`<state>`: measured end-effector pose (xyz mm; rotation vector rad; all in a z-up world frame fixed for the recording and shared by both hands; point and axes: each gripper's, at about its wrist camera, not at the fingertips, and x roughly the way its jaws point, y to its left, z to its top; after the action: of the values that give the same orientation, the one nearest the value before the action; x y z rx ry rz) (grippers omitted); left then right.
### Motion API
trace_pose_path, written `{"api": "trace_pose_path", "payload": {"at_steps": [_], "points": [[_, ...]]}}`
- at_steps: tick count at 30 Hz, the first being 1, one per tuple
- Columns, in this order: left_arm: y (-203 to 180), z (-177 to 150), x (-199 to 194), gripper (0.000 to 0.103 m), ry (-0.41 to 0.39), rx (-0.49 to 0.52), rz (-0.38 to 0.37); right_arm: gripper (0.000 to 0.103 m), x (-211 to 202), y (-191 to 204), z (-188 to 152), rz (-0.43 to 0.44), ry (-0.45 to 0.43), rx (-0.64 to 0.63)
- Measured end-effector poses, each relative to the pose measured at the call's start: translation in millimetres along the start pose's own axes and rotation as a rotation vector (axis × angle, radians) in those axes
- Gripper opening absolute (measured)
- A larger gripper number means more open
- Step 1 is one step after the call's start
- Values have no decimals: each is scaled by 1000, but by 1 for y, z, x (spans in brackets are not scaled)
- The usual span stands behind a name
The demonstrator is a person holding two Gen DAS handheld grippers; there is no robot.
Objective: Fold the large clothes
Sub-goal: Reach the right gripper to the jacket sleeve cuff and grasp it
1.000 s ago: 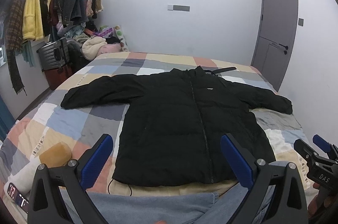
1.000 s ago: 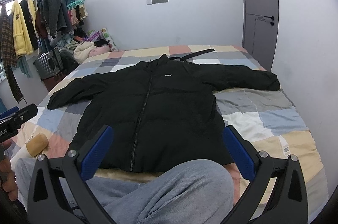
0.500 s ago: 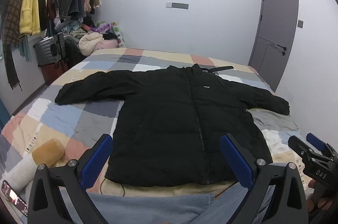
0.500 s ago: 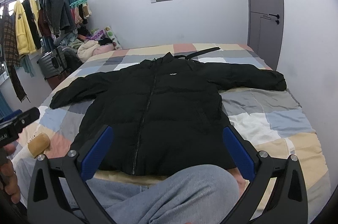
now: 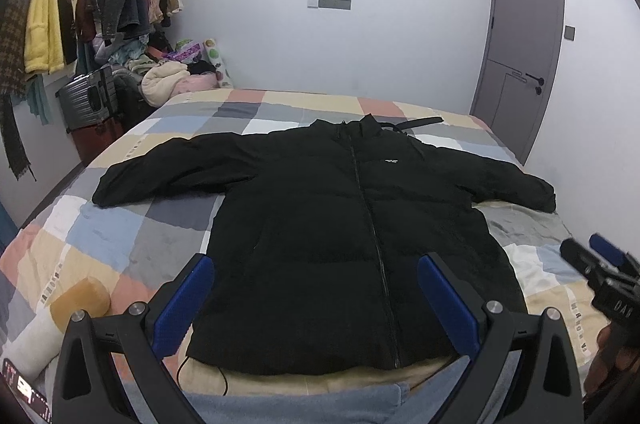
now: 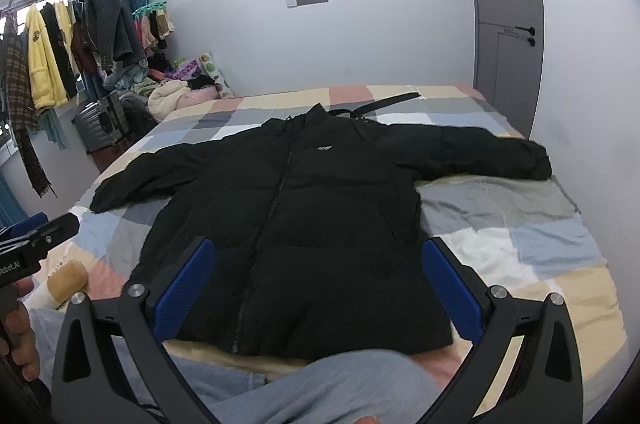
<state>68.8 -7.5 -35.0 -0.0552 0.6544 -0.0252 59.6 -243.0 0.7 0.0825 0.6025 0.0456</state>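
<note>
A large black puffer jacket lies flat, front up and zipped, on the checkered bed, both sleeves spread out sideways. It also shows in the right wrist view. My left gripper is open and empty, held above the bed's near edge in front of the jacket hem. My right gripper is open and empty, also above the hem. The right gripper shows at the right edge of the left wrist view; the left gripper shows at the left edge of the right wrist view.
The person's grey-trousered knee is at the bed's near edge. A yellow-and-white roll lies at the bed's near left corner. A black strap lies behind the collar. A clothes rack, suitcase and grey door stand around the bed.
Both grippers have risen slightly and moved a little toward the jacket; the view tilts down less. The jacket has not moved and both grippers stay open.
</note>
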Motion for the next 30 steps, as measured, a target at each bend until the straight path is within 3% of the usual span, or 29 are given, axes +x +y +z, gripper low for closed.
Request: {"api": "trace_pose_path", "payload": {"at_steps": [8, 14, 19, 26, 30], "points": [[-4, 11, 39, 103, 8, -6, -17, 102, 35, -47, 30, -20, -32, -3], [-4, 14, 76, 103, 17, -3, -23, 93, 73, -121, 65, -98, -76, 51], [1, 17, 101, 103, 21, -69, -74, 92, 113, -190, 89, -181, -84, 127], [3, 22, 139, 103, 10, -109, -59, 86, 198, -319, 85, -208, -56, 424], [12, 29, 163, 103, 14, -138, -25, 85, 242, -389, 70, -268, -69, 590]]}}
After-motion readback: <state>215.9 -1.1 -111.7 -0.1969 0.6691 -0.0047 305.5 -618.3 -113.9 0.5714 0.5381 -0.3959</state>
